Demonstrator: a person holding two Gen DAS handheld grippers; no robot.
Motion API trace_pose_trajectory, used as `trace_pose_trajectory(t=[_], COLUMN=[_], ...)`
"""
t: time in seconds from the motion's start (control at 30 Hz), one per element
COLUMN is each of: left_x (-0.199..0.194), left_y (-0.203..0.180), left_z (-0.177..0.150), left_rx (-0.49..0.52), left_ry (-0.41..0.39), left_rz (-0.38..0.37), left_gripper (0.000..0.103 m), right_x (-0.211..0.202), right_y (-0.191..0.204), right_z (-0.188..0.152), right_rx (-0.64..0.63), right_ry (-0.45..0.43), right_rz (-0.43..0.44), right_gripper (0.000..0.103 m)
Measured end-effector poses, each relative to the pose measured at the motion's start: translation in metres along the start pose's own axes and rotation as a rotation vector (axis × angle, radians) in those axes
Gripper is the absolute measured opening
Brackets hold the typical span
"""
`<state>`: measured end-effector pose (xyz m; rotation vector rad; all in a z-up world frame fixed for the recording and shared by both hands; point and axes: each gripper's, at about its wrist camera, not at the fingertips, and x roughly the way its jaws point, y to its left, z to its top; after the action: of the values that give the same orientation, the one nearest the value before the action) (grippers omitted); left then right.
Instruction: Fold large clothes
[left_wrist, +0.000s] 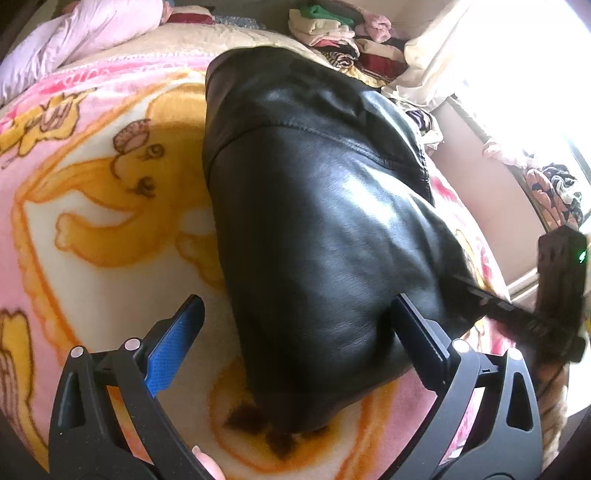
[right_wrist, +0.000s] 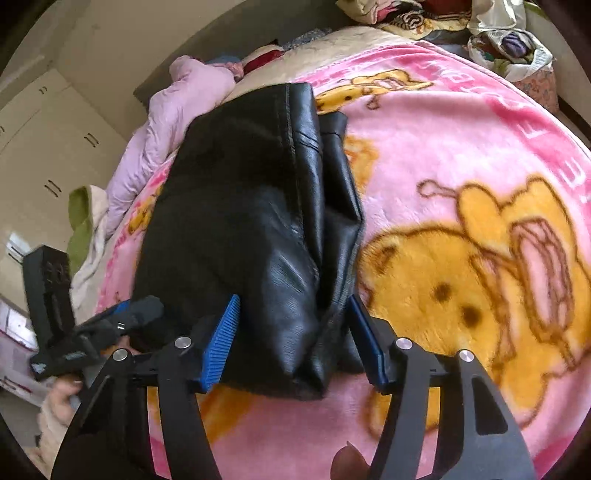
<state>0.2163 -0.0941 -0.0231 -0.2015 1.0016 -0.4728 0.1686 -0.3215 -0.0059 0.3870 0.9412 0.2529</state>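
A black leather garment (left_wrist: 314, 206) lies folded lengthwise on a pink bear-print blanket (left_wrist: 110, 206). My left gripper (left_wrist: 297, 306) is open over its near end. The blue left pad (left_wrist: 177, 347) stands clear above the blanket, and the right finger (left_wrist: 417, 332) rests against the leather. In the right wrist view the same garment (right_wrist: 240, 206) runs away from me. My right gripper (right_wrist: 291, 302) has closed on its near end, and the bunched, creased leather fills the gap between both blue pads (right_wrist: 221, 339). The left gripper (right_wrist: 110, 321) shows blurred at the garment's left side.
A lilac quilt (right_wrist: 173, 122) is heaped at the bed's far left. Piles of folded and loose clothes (left_wrist: 332, 33) sit at the head of the bed. A bright window (left_wrist: 535, 74) is at the right and white cupboards (right_wrist: 44, 140) at the left. A hand (right_wrist: 62, 395) holds the left gripper.
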Motion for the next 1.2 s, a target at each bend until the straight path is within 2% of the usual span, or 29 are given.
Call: trace_pose_trajectory(t=[0.1, 0.2, 0.23, 0.27, 0.37, 0.47, 0.53, 0.67, 0.7, 0.73, 0.77, 0.83, 0.9, 1.03, 1.13, 1.2], left_x=[0.007, 0.007, 0.005, 0.003, -0.003, -0.004, -0.004, -0.006, -0.006, -0.006, -0.006, -0.008, -0.008, -0.006, -0.007, -0.008], left_y=[0.0, 0.002, 0.003, 0.003, 0.001, 0.0, -0.001, -0.003, -0.004, -0.004, -0.005, -0.004, -0.003, -0.005, -0.006, -0.006], left_z=[-0.003, -0.004, -0.004, -0.003, -0.001, -0.002, -0.003, -0.004, -0.004, -0.004, -0.005, -0.005, -0.005, -0.008, -0.009, -0.009], left_rx=[0.003, -0.01, -0.007, -0.005, 0.015, 0.021, 0.019, 0.023, 0.027, 0.033, 0.039, 0.041, 0.028, 0.026, 0.025, 0.023], left_ry=[0.006, 0.0, -0.002, -0.007, -0.019, -0.021, -0.022, -0.021, -0.021, -0.024, -0.029, -0.039, -0.03, -0.021, -0.02, -0.019], left_rz=[0.016, 0.009, 0.01, 0.012, 0.03, 0.037, 0.039, 0.046, 0.048, 0.054, 0.065, 0.073, 0.05, 0.027, 0.031, 0.032], left_gripper=[0.094, 0.095, 0.095, 0.095, 0.095, 0.095, 0.095, 0.095, 0.095, 0.095, 0.095, 0.095, 0.095, 0.095, 0.095, 0.095], right_x=[0.018, 0.014, 0.008, -0.003, -0.029, -0.024, -0.01, 0.022, 0.026, 0.032, 0.033, 0.033, 0.042, 0.07, 0.069, 0.063], right_y=[-0.006, -0.006, -0.005, -0.002, 0.002, 0.012, 0.022, 0.044, 0.046, 0.048, 0.047, 0.032, 0.015, -0.001, 0.001, 0.005], right_z=[-0.01, -0.002, 0.003, 0.011, 0.041, 0.074, 0.09, 0.115, 0.119, 0.122, 0.125, 0.13, 0.133, 0.127, 0.126, 0.125], right_rx=[0.012, 0.039, 0.031, 0.014, -0.009, -0.024, -0.046, -0.081, -0.083, -0.085, -0.074, -0.004, 0.06, 0.091, 0.086, 0.073], right_ry=[-0.016, 0.008, 0.014, -0.01, -0.136, -0.172, -0.157, -0.137, -0.136, -0.134, -0.15, -0.162, -0.144, -0.072, -0.082, -0.09], right_rz=[-0.027, -0.016, -0.024, -0.03, -0.08, -0.096, -0.106, -0.132, -0.132, -0.139, -0.111, -0.028, -0.011, -0.1, -0.11, -0.133], right_gripper=[0.062, 0.067, 0.075, 0.081, 0.082, 0.082, 0.078, 0.059, 0.049, 0.025, 0.018, 0.016, 0.016, 0.02, 0.021, 0.026])
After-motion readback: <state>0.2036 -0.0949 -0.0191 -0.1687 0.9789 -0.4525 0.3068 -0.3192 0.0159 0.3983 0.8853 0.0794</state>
